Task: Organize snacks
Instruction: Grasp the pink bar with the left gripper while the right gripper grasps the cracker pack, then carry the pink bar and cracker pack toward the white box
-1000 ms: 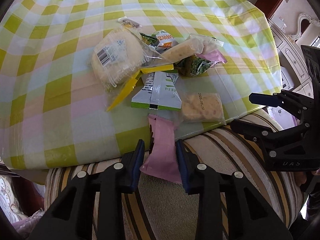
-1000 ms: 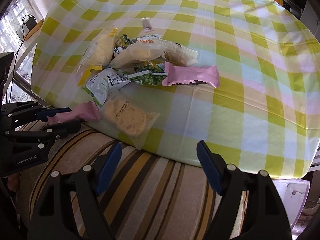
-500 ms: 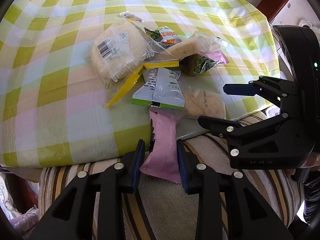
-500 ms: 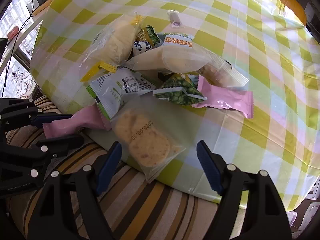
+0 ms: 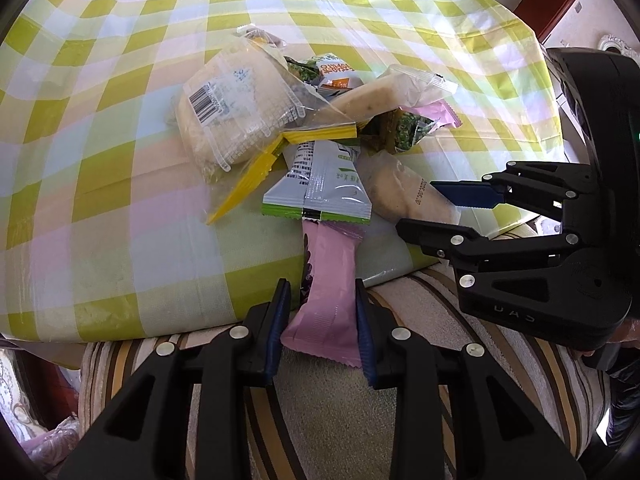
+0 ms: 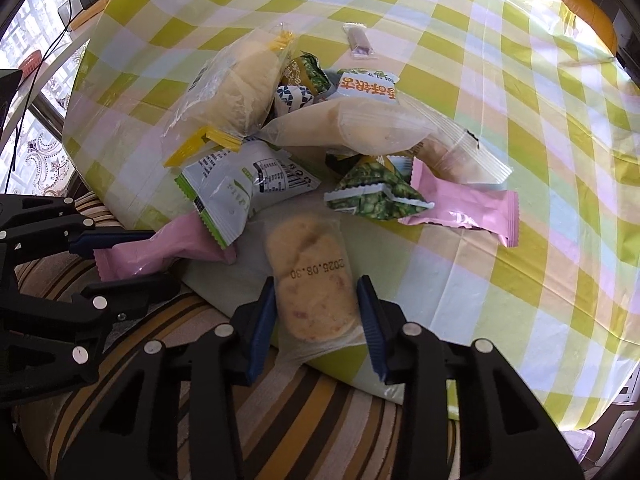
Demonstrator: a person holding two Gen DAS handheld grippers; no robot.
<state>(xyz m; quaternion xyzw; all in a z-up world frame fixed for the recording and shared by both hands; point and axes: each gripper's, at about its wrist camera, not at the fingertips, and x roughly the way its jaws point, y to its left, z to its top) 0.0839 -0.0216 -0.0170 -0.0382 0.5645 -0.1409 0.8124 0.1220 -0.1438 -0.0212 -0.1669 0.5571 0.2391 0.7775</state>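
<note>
Green-and-yellow checked tablecloth [image 5: 120, 208] fills both views, with a striped cushion [image 5: 344, 408] below its near edge. On the cloth sits the snack pile [image 6: 320, 128], bunched up near that edge. From its front, a pink wrapper [image 5: 326, 280] hangs off the edge, and the left gripper [image 5: 320, 320] has it pinched: both blue pads press its sides. Beside it, a clear-wrapped rice cracker [image 6: 312, 280] stamped with a date lies at the table edge, and the right gripper [image 6: 316, 320] straddles it, fingers part-way apart and close along the packet; whether they touch it, I cannot tell. Behind those two, a white-and-green packet [image 6: 236, 192] overlaps the pink wrapper's far end. Further back, a green pea pouch [image 6: 372, 196] rests against a second pink wrapper [image 6: 468, 208], and two big clear bread bags [image 5: 236, 108] top the heap.
</note>
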